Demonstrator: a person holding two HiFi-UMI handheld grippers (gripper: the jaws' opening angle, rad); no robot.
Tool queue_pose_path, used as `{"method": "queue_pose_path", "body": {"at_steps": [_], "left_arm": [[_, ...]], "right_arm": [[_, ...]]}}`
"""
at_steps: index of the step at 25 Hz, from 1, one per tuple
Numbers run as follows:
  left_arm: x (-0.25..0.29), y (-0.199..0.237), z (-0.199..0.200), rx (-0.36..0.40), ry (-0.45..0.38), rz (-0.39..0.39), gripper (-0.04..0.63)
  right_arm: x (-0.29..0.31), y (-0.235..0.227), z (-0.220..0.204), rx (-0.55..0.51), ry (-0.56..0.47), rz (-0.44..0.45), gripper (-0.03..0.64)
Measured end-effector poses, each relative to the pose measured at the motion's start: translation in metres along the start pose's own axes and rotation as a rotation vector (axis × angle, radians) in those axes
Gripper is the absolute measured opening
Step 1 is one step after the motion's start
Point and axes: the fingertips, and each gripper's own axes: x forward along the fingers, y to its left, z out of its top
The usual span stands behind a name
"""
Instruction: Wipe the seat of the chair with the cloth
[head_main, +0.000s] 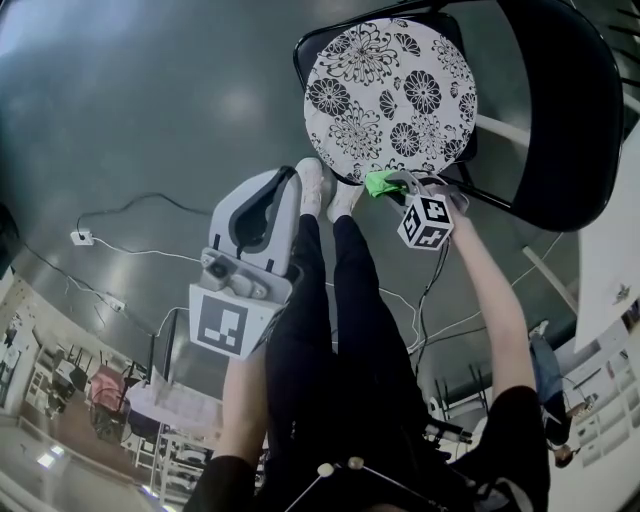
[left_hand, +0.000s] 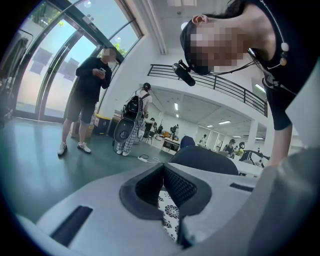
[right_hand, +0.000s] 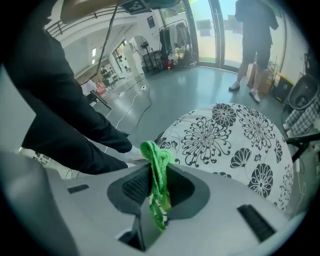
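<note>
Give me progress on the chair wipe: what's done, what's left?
Done: the cloth is clamped in the right gripper. In hand: it sits at the near edge of the floral seat; contact unclear. To do: the wiping itself; nothing shows any done. Meanwhile the left gripper is shut, empty, held aside.

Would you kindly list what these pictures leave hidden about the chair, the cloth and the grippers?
- Whether the cloth touches the seat: head view, the right gripper overlaps that spot.
- The cloth's full size: right gripper view, bunched between the jaws.
- Most of the seat: left gripper view, behind the left gripper.
- Chair legs: head view, under the seat.
</note>
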Motion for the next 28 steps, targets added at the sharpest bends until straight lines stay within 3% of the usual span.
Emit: {"method": "queue_pose_path", "body": {"at_steps": [6, 13, 20, 28], "left_arm": [[0.002, -0.001, 0.0, 0.002, -0.001, -0.003, 0.006], [0.004, -0.007, -0.002, 0.001, 0.003, -0.012, 0.006], [0.004, -0.006, -0.001, 0.009, 0.016, -0.015, 0.006], [0.005, -0.004, -0.007, 0.012, 0.034, -0.014, 0.006]], "right_arm": [[-0.021, -0.041, 0.005, 0.044, -0.039, -0.06, 0.084], [-0.057, -0.127, -0.004, 0.143, -0.066, -0.202, 0.084], [-0.09, -0.211, -0.033, 0.18, 0.027, -0.341, 0.084], [-0.111, -0.279, -0.077, 0.306, 0.102, -0.482, 0.084]]}}
